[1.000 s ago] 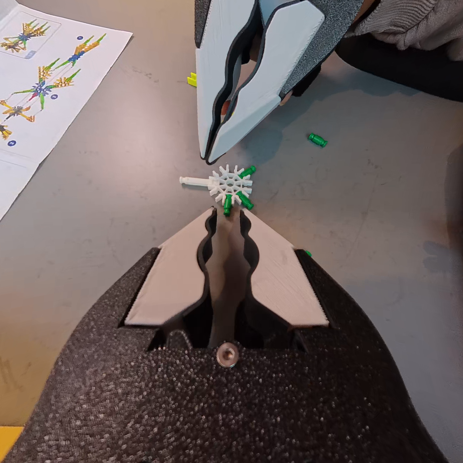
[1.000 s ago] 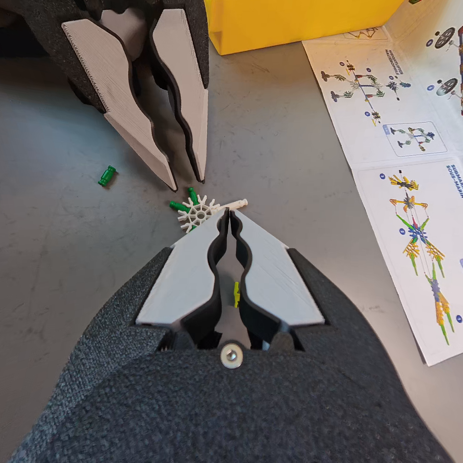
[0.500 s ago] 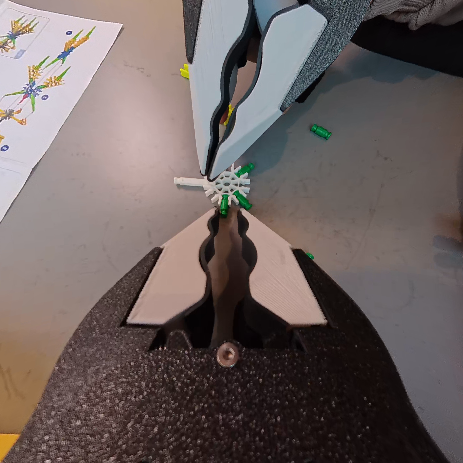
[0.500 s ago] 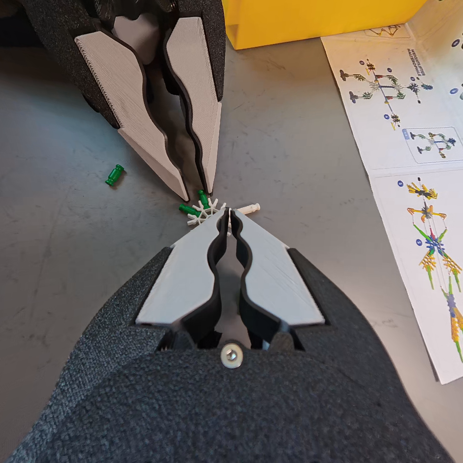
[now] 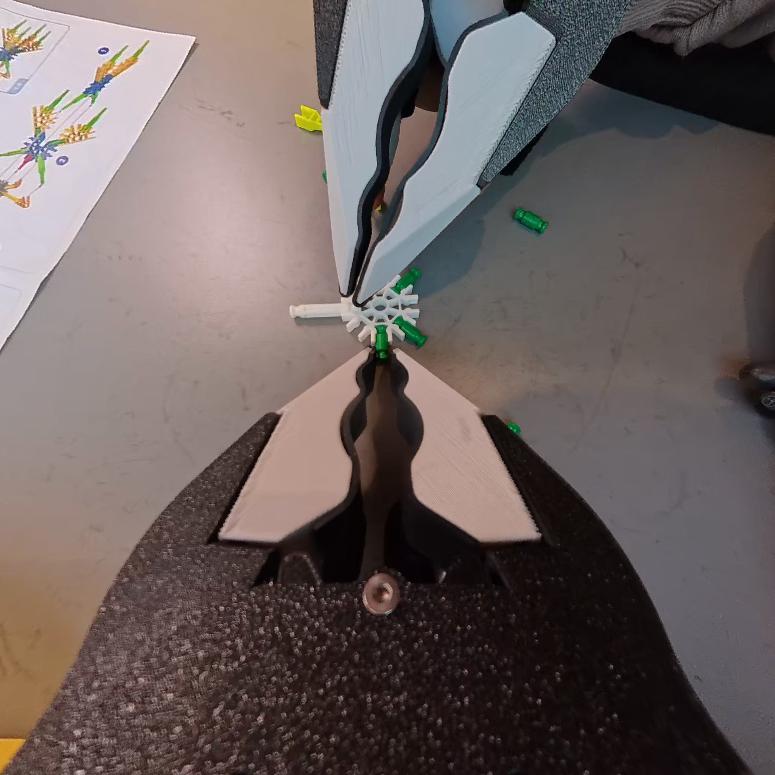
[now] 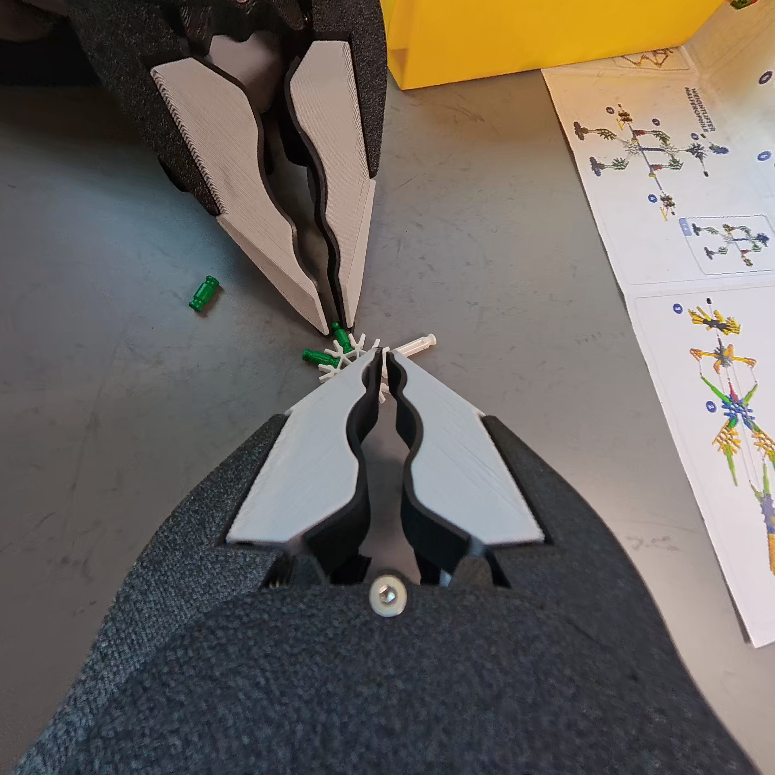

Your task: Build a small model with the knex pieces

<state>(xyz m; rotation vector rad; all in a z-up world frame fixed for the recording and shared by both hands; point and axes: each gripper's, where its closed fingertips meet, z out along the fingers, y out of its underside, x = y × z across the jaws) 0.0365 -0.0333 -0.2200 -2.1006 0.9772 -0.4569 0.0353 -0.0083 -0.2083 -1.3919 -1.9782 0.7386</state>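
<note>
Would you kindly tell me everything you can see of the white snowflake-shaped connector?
The white snowflake-shaped plastic connector lies flat on the grey table, a round hub with slotted spokes. A white rod and three short green rods plug into it. The right tool pinches its rim; the left tool nips one green rod.

even, soft overhead light, faint shadows, sharp focus, wide-angle bending at edges.
</note>
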